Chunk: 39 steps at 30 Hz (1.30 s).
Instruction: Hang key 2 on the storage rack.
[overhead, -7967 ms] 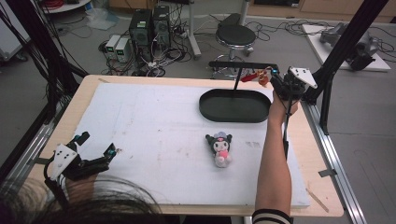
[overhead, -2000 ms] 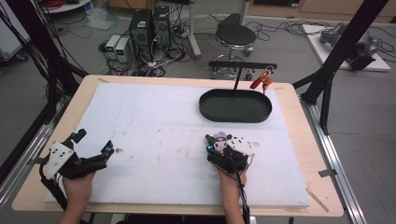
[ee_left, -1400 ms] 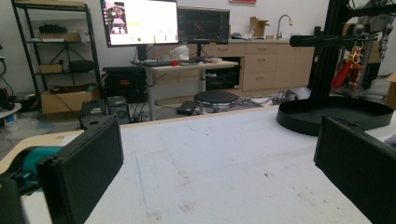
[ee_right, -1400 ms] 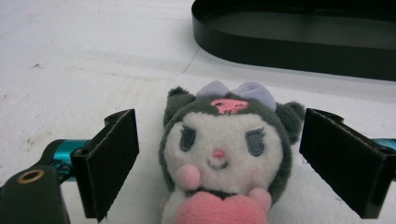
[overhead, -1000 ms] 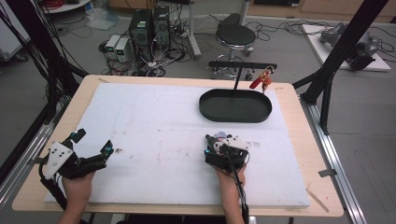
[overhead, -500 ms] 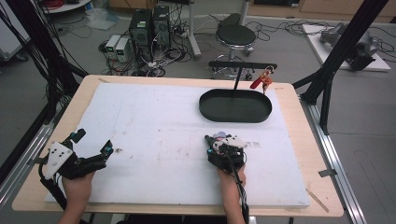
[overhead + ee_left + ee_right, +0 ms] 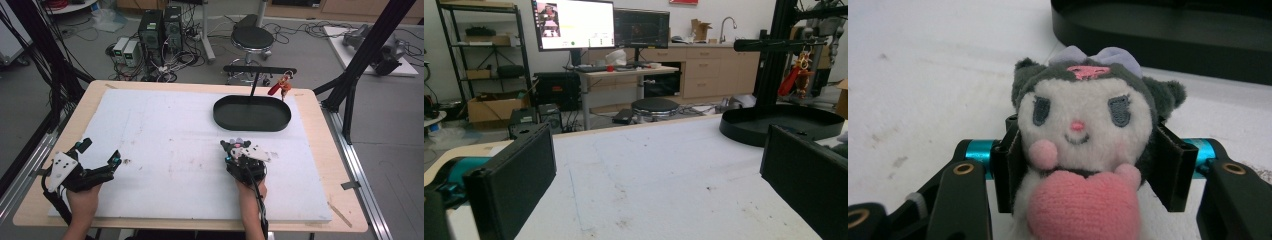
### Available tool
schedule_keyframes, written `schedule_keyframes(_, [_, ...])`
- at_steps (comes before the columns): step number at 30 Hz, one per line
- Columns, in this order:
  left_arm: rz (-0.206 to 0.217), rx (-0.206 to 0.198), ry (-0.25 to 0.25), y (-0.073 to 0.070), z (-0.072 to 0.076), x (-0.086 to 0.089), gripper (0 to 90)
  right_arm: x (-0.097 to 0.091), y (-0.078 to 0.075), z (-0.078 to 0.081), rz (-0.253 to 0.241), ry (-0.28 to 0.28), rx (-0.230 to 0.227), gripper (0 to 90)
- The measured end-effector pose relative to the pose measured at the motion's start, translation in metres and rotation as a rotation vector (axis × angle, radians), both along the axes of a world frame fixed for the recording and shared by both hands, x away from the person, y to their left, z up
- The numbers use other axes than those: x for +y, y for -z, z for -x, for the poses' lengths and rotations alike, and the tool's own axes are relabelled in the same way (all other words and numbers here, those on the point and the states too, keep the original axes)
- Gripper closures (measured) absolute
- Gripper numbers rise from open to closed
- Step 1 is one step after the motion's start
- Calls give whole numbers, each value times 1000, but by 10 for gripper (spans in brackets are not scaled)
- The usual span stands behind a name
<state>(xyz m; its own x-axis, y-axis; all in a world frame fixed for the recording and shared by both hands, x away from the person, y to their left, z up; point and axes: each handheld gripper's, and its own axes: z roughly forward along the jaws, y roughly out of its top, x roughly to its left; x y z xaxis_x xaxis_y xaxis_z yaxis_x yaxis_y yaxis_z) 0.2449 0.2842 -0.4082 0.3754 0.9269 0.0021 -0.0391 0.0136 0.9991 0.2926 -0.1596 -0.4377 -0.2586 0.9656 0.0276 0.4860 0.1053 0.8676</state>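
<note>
Table (image 7: pixel 165 130); right gripper view reveals plush toy (image 7: pixel 1083 130)'s face.

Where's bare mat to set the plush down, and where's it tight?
Free: the wide white mat between the left tongs and the plush in the right tongs; also the black tray. Tight: between plush and tray rim.

the high view looks forward and down from above the person's side, far enough to take in the whole table (image 7: pixel 320 107). the left gripper view sits low at the table's near left corner and faces across the white mat toward the black tray (image 7: pixel 744 131) – also seen from above (image 7: pixel 252 114). the right gripper view is very near the plush toy (image 7: pixel 1083 150), with the same tray's edge (image 7: pixel 1158 35) just behind.
</note>
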Motion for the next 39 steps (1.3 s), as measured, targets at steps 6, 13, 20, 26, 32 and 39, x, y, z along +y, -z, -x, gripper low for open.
schedule_keyframes(6, [0, 1, 0, 0, 0, 0, 19, -7, -9, 5, -35, -12, -75, 416])
schedule_keyframes(13, [-2, 2, 0, 1, 0, 0, 19, -15, -24, 2, -42, -19, -133, 414])
schedule_keyframes(20, [-4, 7, -4, 1, -1, -1, 18, -19, -40, -1, -45, -16, -201, 415])
schedule_keyframes(26, [-6, 8, -6, 1, -1, -1, 19, -20, -50, -4, -64, -17, -239, 415])
schedule_keyframes(32, [-7, 8, -4, 1, -1, -1, 19, -24, -57, -7, -73, -14, -275, 415])
schedule_keyframes(39, [-9, 8, -5, 2, -1, -1, 18, -28, -68, -12, -87, 3, -314, 415])
